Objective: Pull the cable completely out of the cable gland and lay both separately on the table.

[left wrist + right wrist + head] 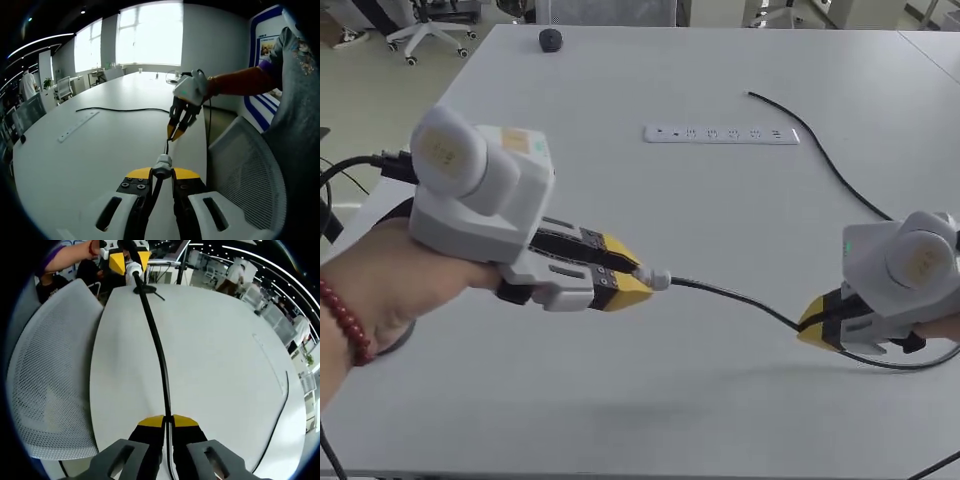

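Note:
A small white cable gland [657,280] sits in the yellow tips of my left gripper [638,278], which is shut on it; in the left gripper view the gland [161,165] pokes up between the jaws. A black cable [735,294] runs out of the gland to my right gripper [807,331], shut on it above the table. Behind that gripper the cable [830,160] trails on across the table. In the right gripper view the cable [156,340] stretches taut from the jaws to the gland [133,268] in the left gripper [129,262]. The right gripper [175,131] hangs ahead in the left gripper view.
A white power strip [721,134] lies mid-table, a small dark round object [550,40] near the far edge. A grey mesh chair [45,370] stands beside the table's near edge. Office chairs [425,30] and people stand further off. The white table [650,390] is bare under the grippers.

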Tool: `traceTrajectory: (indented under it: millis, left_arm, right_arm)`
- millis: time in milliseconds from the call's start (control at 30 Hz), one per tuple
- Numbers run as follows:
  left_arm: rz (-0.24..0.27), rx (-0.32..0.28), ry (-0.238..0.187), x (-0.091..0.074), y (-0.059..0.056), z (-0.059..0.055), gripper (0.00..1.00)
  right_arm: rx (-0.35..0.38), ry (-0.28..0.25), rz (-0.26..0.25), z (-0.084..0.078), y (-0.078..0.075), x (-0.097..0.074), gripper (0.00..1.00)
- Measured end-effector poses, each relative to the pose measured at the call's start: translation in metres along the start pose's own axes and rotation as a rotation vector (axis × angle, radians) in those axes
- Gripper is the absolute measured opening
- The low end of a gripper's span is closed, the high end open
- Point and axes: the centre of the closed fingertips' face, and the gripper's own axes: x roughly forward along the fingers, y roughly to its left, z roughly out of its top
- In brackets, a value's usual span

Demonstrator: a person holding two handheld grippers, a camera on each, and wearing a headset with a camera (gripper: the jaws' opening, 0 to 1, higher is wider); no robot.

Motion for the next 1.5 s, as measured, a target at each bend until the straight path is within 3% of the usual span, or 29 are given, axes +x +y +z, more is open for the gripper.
traceTrajectory:
  millis: [300, 333, 400, 467, 600, 800, 867, 1200, 1500]
  left_arm:
    - [0.007, -0.009, -0.003, 0.003, 0.003, 0.000, 0.16]
    - [0.013, -0.010, -0.002, 0.003, 0.004, 0.000, 0.16]
    - [0.013, -0.012, -0.002, 0.003, 0.004, 0.000, 0.16]
    - [0.014, -0.012, -0.003, 0.004, 0.004, 0.000, 0.16]
    - [0.014, -0.016, -0.008, 0.005, 0.004, 0.000, 0.16]
    - [0.015, -0.018, -0.009, 0.006, 0.005, 0.001, 0.16]
    - [0.016, -0.018, -0.012, 0.006, 0.005, 0.002, 0.16]
    - [0.016, -0.019, -0.014, 0.008, 0.006, 0.003, 0.16]
    - [0.005, -0.011, -0.022, 0.009, 0.000, 0.007, 0.16]
  right_arm:
    - [-0.001, 0.006, 0.000, -0.002, 0.001, 0.000, 0.00]
    - [0.002, 0.002, 0.002, 0.000, 0.002, -0.001, 0.05]
    - [0.012, -0.032, 0.004, 0.008, 0.004, -0.002, 0.12]
    - [0.008, -0.053, 0.015, 0.017, 0.008, -0.005, 0.11]
    - [0.046, -0.148, 0.015, 0.045, 0.009, -0.012, 0.11]
    - [0.030, -0.246, 0.048, 0.086, 0.022, -0.029, 0.10]
    - [0.009, -0.271, 0.038, 0.098, 0.023, -0.034, 0.10]
    - [-0.060, -0.341, 0.033, 0.135, 0.033, -0.050, 0.10]
    - [-0.106, -0.360, 0.038, 0.156, 0.037, -0.051, 0.07]
